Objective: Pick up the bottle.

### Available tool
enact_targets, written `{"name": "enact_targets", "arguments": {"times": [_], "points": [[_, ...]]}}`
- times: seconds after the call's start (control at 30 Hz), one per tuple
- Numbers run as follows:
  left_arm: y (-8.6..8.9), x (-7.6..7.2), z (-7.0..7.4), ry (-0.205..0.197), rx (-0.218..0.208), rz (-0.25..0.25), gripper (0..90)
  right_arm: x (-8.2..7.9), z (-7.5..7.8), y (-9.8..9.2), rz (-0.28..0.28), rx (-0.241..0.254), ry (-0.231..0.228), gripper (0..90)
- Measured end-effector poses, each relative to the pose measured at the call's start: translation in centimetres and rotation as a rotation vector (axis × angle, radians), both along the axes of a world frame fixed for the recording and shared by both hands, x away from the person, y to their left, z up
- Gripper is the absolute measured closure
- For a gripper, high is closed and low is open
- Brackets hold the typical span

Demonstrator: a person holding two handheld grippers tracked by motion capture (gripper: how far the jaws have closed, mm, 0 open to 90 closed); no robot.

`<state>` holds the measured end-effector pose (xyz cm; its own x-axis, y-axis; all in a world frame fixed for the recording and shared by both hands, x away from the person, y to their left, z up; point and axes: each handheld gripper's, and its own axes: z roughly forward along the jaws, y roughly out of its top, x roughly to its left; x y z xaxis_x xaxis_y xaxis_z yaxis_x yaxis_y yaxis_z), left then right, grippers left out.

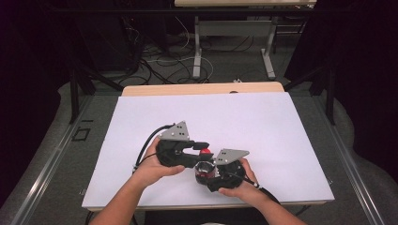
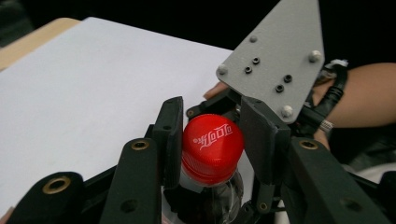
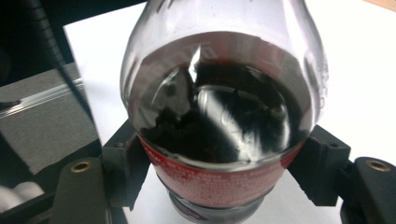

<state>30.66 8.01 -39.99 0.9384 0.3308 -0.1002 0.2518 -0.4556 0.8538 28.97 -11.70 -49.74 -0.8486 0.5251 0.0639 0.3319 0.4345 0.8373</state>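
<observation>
A clear cola bottle (image 1: pixel 204 170) with dark drink and a red label stands upright near the front of the white table top (image 1: pixel 244 117). Its red cap (image 2: pixel 212 145) sits between the two black pads of my left gripper (image 2: pixel 211 125), and both pads touch its sides. My left gripper (image 1: pixel 202 149) reaches in from the left at cap height. My right gripper (image 3: pixel 224 175) is shut on the bottle (image 3: pixel 219 112) at the red label, one jaw on each side. Seen from the high view, my right gripper (image 1: pixel 206 177) holds the bottle's body from the front right.
The white sheet covers a wooden table whose far edge (image 1: pixel 202 88) is bare. Beyond it, cables (image 1: pixel 159 63) lie on the floor beside the metal legs (image 1: pixel 197 51) of another table. Dark curtains stand at both sides.
</observation>
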Motion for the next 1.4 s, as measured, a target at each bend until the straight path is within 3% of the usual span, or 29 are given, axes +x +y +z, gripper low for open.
{"name": "enact_targets", "arguments": {"times": [0.03,0.07,0.1,0.13,0.17,0.3,0.37,0.43,0.53,0.6,0.73,0.83,0.9,0.93,0.97,1.03,1.13,1.27,1.3,1.4], "points": [[-0.3,-0.3,0.0,-0.008,0.004,0.041,61.3,0.1,0.0,0.0,-0.022,-0.004,0.002,29.0],[-0.8,-1.0,-0.1,-0.03,0.01,0.113,61.3,0.1,0.0,-0.1,-0.023,-0.017,0.006,29.0],[-0.8,-1.0,-0.1,-0.03,0.01,0.113,61.3,0.1,0.0,-0.1,-0.023,-0.017,0.006,29.0],[-1.6,-1.9,-0.2,-0.048,0.013,0.204,61.4,0.2,0.0,-0.1,-0.049,-0.007,0.002,29.0],[-1.6,-1.9,-0.2,-0.048,0.013,0.204,61.4,0.2,0.0,-0.1,-0.049,-0.007,0.002,29.0],[-2.7,-3.1,-0.6,-0.068,0.007,0.357,61.4,0.3,-0.1,-0.2,-0.089,-0.025,0.013,29.0],[-3.2,-3.3,-0.8,-0.076,-0.004,0.402,61.4,0.4,-0.2,-0.2,-0.106,-0.023,0.006,29.0],[-3.4,-3.2,-0.9,-0.071,-0.005,0.412,61.2,0.5,-0.4,-0.3,-0.108,-0.019,0.01,29.0],[-3.3,-3.0,-0.9,-0.079,0.006,0.392,58.4,0.4,-0.2,-0.4,-0.113,-0.013,0.017,28.9],[-2.9,-2.6,-0.8,-0.062,0.002,0.364,50.6,0.5,0.0,-0.5,-0.095,-0.014,0.02,28.9],[-1.6,-1.5,-0.1,-0.004,-0.041,0.275,44.3,0.5,0.1,-0.6,-0.063,0.005,0.012,28.9],[-0.6,-0.5,0.4,0.03,-0.046,0.135,43.0,0.4,0.2,-0.5,-0.04,-0.002,0.021,28.9],[-0.2,0.0,0.5,0.017,-0.025,0.024,42.8,0.2,0.1,-0.2,-0.016,0.012,0.013,28.9],[0.2,0.6,0.3,0.033,-0.025,-0.088,42.9,0.1,0.2,-0.2,0.007,0.009,0.019,28.9],[0.3,0.8,0.2,0.038,-0.016,-0.129,43.0,0.0,0.2,-0.2,0.017,0.005,0.025,28.9],[0.4,0.9,0.0,0.031,-0.008,-0.146,44.3,-0.1,0.3,-0.1,0.048,0.002,0.011,28.9],[0.4,1.1,-0.3,0.013,0.012,-0.124,48.7,-0.3,0.2,0.2,0.048,0.006,-0.001,28.9],[0.5,1.0,-0.5,0.003,0.002,-0.128,54.7,-0.3,0.2,0.3,0.051,0.005,0.012,28.9],[0.5,0.9,-0.5,-0.001,-0.002,-0.125,60.2,-0.3,0.2,0.2,0.047,0.0,0.025,28.9],[0.3,0.6,-0.6,-0.019,-0.002,-0.084,60.8,-0.2,0.1,0.2,0.03,0.011,0.015,28.9]]}}
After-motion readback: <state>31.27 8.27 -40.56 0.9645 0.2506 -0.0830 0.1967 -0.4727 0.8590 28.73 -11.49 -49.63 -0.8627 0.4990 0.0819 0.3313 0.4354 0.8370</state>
